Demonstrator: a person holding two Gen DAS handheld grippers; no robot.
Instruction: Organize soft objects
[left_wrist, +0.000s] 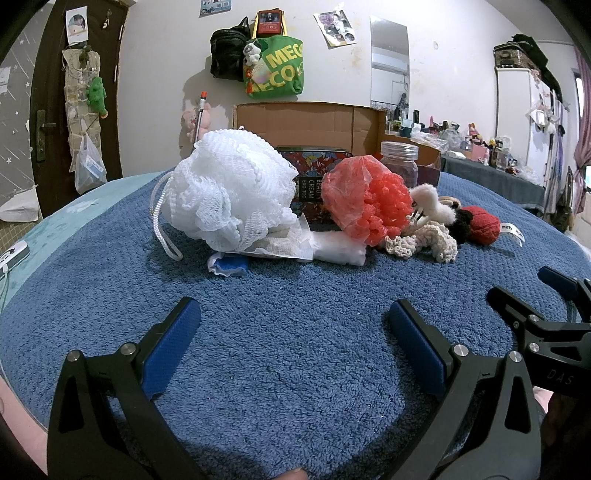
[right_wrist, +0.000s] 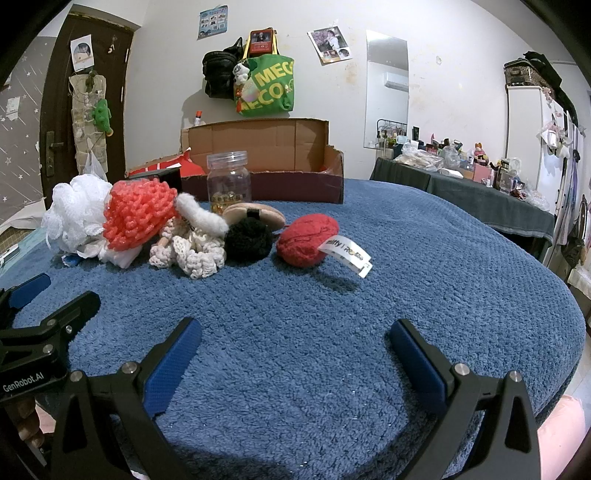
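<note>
A pile of soft things lies across the middle of a blue towel. From the left: a white mesh bath pouf, a coral mesh pouf partly in clear plastic, a cream crochet scrunchie, a black pom-pom and a red knitted ball with a white tag. Folded white cloths and a blue sponge lie under the poufs. My left gripper is open, well short of the pile. My right gripper is open too, in front of the red ball, holding nothing.
Behind the pile stand a clear plastic jar, a dark floral tin and an open cardboard box. Bags hang on the wall. A cluttered side table stands at the right. The towel's near half is bare.
</note>
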